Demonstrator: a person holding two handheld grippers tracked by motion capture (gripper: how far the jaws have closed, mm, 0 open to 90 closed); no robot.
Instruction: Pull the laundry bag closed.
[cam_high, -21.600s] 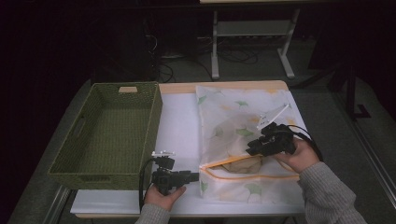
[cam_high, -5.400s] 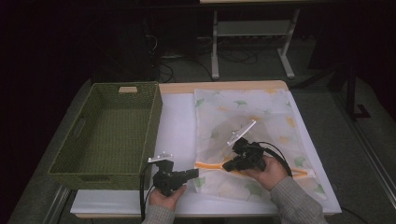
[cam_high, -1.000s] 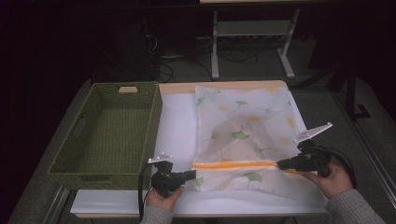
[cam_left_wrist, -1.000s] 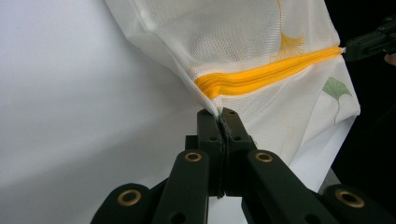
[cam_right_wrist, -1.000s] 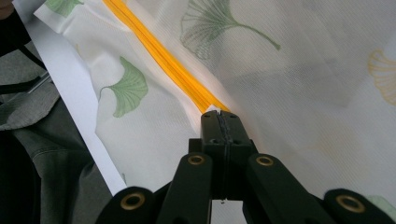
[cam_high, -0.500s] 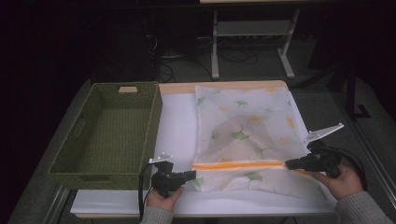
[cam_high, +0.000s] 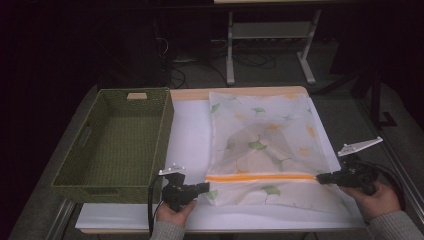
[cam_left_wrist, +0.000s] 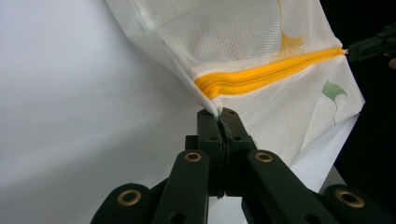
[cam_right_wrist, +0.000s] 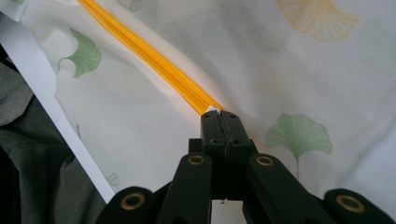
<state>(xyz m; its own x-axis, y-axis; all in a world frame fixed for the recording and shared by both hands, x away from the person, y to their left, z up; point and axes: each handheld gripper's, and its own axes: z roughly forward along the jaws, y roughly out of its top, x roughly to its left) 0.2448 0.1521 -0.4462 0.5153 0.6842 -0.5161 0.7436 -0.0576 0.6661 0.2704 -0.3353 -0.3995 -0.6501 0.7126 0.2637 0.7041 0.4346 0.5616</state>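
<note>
The right gripper (cam_high: 320, 176) now sits at the right end of the orange zipper (cam_high: 260, 177), far to the right of where it worked over the middle of the mesh bag (cam_high: 265, 145) earlier, and has slid a little further right within the last second. The zipper, which gaped in a curved open loop at first, now runs as one straight closed line across the bag, and the bag's near part lies flatter.

Legible text, labels, brands, numbers, signs: none on any item in the views; the mesh bag (cam_high: 265, 145) carries only a printed leaf pattern.
</note>
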